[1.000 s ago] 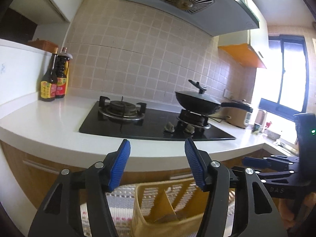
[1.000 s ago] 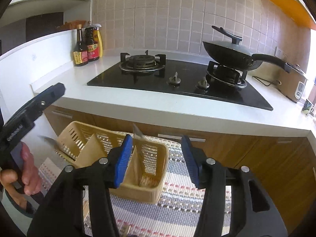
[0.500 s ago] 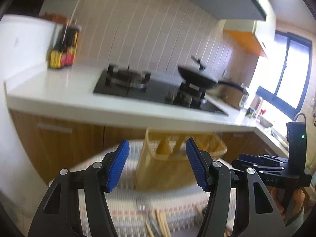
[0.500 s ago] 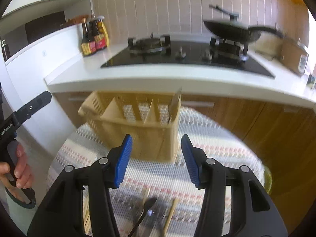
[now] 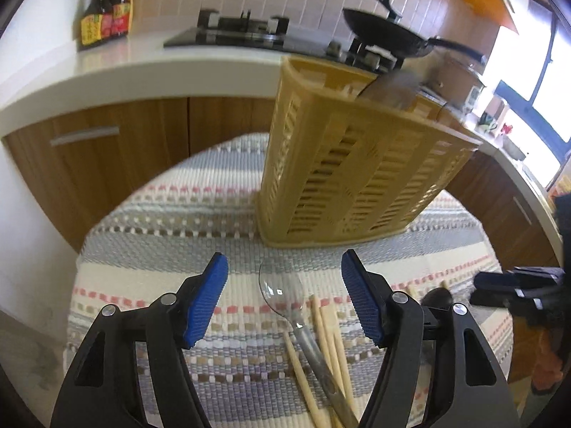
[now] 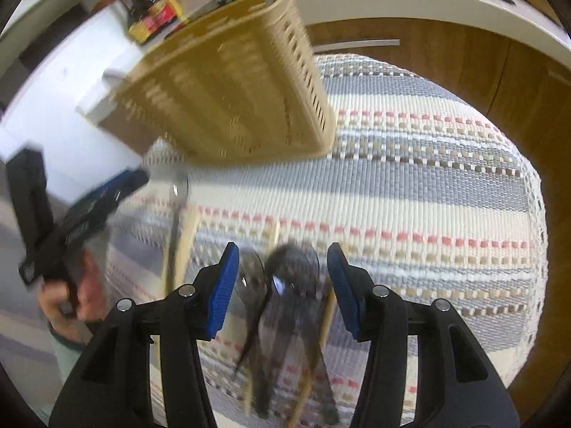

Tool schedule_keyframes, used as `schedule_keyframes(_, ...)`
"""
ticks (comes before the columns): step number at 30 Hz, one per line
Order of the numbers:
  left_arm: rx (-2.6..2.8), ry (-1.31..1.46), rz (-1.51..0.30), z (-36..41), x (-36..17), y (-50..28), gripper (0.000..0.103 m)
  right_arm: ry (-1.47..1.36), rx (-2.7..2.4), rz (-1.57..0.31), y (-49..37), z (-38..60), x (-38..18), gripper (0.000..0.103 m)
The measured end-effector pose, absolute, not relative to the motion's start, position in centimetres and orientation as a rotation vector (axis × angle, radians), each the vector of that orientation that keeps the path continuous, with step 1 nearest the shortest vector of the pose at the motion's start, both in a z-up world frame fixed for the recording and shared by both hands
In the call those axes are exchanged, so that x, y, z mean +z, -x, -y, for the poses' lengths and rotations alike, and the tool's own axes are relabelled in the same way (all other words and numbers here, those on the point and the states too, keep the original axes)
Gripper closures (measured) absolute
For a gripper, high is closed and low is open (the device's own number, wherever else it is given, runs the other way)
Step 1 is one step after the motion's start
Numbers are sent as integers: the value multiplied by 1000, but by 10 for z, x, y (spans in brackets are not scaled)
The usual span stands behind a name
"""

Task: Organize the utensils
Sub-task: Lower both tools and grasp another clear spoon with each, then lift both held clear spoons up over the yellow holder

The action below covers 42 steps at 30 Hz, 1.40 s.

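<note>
Left tongs spread, nothing between; clear spoon and chopsticks lie under them on striped cloth. Right tongs spread over dark spoons, blurred. Yellow basket stands just beyond, holding 1 knife.

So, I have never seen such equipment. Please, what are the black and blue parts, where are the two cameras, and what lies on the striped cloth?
A person holds a two-finger tool in each hand, with a camera on each looking along its fingers. One picture comes from the left tool, the other from the right tool. Both are open and hold nothing. On the striped cloth stand a yellow basket, and in front of it lie a clear spoon, chopsticks and dark spoons.
</note>
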<state>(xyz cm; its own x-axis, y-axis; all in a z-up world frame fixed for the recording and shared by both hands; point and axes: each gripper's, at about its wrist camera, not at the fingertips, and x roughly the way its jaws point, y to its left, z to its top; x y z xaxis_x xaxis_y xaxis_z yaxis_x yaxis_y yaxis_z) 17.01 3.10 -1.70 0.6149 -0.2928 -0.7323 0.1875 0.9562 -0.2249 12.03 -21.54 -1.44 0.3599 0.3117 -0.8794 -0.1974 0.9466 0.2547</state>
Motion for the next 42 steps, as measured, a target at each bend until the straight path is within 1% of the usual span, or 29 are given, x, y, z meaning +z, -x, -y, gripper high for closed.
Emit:
schedule_keyframes(4, -229, 143, -933, -30, -32, -186, 39, -39, 427, -1150, -106, 189, -14, 59)
schedule_keyframes(8, -207, 172, -984, -34, -43, -196, 39, 26, 461, -1155, -115, 158, -16, 59)
schedule_keyframes(14, -212, 173, -999, -39, -47, -197, 39, 176, 398, -1226, -140, 132, -41, 59)
schedule_keyframes(21, -228, 84, -1031, -29, -50, -197, 39, 289, 419, -1245, -126, 118, -54, 59)
schedule_keyframes(24, -204, 23, -1033, -21, -53, -198, 37, 308, 402, -1238, -120, 115, -57, 59)
schedule_keyframes(26, -193, -5, -1032, -15, -52, -200, 37, 314, 399, -1239, -116, 114, -59, 66)
schedule_keyframes(27, -187, -11, -1033, -13, -53, -198, 37, 326, 393, -1231, -115, 113, -62, 67)
schedule_keyframes(29, -171, -32, -1037, -9, -53, -199, 38, 357, 381, -1206, -103, 115, -64, 73)
schedule_keyframes(30, -162, -44, -1038, -6, -52, -199, 39, 362, 380, -1199, -100, 115, -65, 73)
schedule_keyframes(31, -150, -61, -1038, -3, -52, -200, 44, 356, 380, -1198, -98, 116, -65, 73)
schedule_keyframes(32, -139, -76, -1038, 2, -52, -200, 46, 348, 380, -1197, -96, 115, -64, 73)
schedule_keyframes(33, -137, -85, -1035, 5, -51, -199, 52, 338, 381, -1195, -95, 116, -64, 74)
schedule_keyframes(34, -143, -87, -1033, 7, -49, -198, 61, 328, 382, -1195, -95, 118, -64, 74)
schedule_keyframes(35, -138, -102, -1028, 9, -48, -197, 67, 313, 385, -1195, -97, 123, -64, 74)
schedule_keyframes(36, -138, -112, -1026, 11, -46, -195, 71, 290, 389, -1193, -95, 127, -63, 74)
schedule_keyframes(42, -195, -42, -930, 5, -23, -175, 71, 171, 442, -1142, -90, 150, -42, 74)
